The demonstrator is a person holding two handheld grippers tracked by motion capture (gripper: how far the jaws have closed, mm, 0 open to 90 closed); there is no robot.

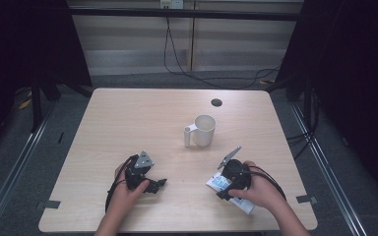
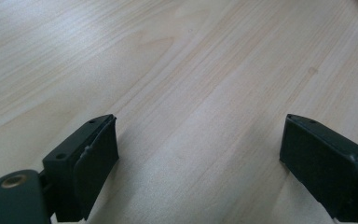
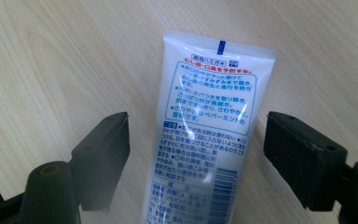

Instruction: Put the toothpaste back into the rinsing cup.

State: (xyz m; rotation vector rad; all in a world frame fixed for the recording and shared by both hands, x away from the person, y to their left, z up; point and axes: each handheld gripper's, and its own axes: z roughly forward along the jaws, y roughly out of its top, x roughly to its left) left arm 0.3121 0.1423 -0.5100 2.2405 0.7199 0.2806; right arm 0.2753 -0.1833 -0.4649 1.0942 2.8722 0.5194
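- The right gripper (image 3: 196,154) hovers low at the near right of the table (image 1: 128,118), its black jaws wide apart. A tube (image 3: 205,130) lies between them, and neither pad touches it; there is bare wood on both sides of it.
- From above, the right gripper (image 1: 229,184) sits over the tube (image 1: 217,183), which pokes out from under the hand on the near right part of the tabletop.
- The tube is white and flat, with a crimped end bearing a short blue mark, a red line of print, a blue-framed block of blue text, more small print and a barcode lower down.
- It lies flat, printed side up. In the right gripper view its long axis runs along the jaws, crimped end pointing away from the gripper; the other end is hidden below the frame.
- The left gripper (image 1: 152,185) rests near the left front edge, well apart from the tube. Its jaws (image 2: 200,158) stand wide open over bare wood, nothing between them.
- Farther back, near the middle, a white cup (image 1: 203,130) stands upright, handle turned to the left.
- Beyond it, a dark round hole (image 1: 216,102) sits in the tabletop near the far edge.
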